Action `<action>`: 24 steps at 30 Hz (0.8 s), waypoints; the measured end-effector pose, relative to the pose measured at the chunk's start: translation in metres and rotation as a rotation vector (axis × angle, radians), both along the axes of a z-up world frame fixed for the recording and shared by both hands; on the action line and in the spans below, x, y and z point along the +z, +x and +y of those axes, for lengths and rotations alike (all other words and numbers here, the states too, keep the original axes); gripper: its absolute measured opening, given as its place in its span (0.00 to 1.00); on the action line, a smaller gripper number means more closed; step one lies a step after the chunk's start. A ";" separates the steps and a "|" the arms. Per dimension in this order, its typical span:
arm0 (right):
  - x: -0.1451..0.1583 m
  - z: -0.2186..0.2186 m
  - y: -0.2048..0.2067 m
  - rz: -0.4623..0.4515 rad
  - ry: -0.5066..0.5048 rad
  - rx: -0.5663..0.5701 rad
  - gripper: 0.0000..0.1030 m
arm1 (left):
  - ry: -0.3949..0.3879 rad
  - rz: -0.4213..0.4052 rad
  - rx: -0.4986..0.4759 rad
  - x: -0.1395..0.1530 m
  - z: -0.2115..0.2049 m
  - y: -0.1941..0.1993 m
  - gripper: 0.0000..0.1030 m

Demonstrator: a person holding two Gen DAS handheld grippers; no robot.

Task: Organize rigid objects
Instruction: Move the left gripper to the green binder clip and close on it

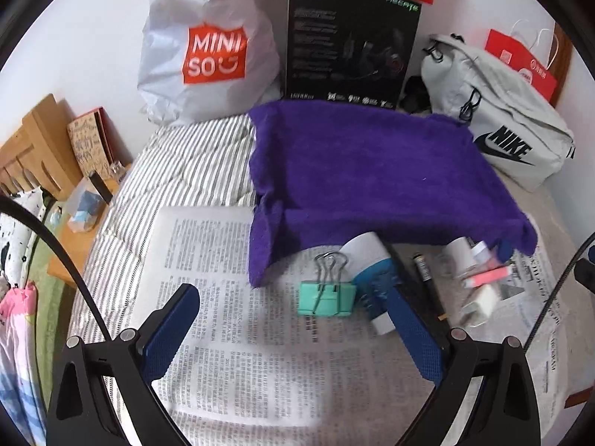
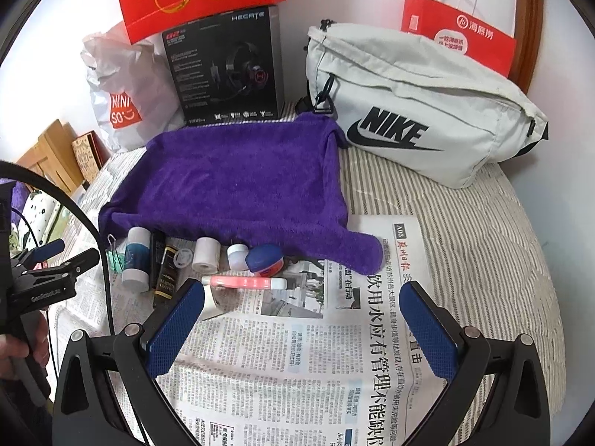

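Mint-green metal binder clip point(image 1: 326, 298) lies loose on newspaper point(image 1: 230, 334); my left gripper point(image 1: 297, 330) and right gripper point(image 2: 303, 327) gape wide, empty. Pick-up not begun; I judge left must advance, straddle it.

Fuzzy purple cloth towel point(image 2: 238, 182) on matt printed newspaper point(image 2: 297, 364); glossy cardboard headset box point(image 2: 223, 67).

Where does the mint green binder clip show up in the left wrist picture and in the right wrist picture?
Left wrist: the binder clip lies on the newspaper just below centre, beside the white and blue bottle.
Right wrist: the binder clip is only a sliver at the left, mostly hidden by that bottle.
Shared landmark: the purple towel just behind it.
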State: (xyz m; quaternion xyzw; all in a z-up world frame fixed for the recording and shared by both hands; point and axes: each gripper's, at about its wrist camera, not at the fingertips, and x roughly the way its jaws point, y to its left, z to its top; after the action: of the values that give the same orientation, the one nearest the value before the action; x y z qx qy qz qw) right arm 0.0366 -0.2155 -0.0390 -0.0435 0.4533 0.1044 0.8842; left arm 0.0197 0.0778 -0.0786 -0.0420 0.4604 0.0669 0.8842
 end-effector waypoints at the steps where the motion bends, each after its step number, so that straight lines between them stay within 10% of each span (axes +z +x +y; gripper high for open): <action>1: -0.002 0.001 0.001 0.005 -0.003 0.002 1.00 | 0.001 0.009 -0.003 -0.005 0.001 0.002 0.98; 24: -0.048 0.011 0.026 0.120 -0.037 0.017 1.00 | 0.019 0.059 -0.069 -0.050 -0.008 0.023 0.75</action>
State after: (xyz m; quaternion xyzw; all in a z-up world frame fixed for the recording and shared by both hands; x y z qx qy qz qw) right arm 0.0626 -0.2050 -0.0868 -0.0572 0.5071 0.1058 0.8534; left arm 0.0427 0.0696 -0.1286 -0.0154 0.4870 0.0418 0.8723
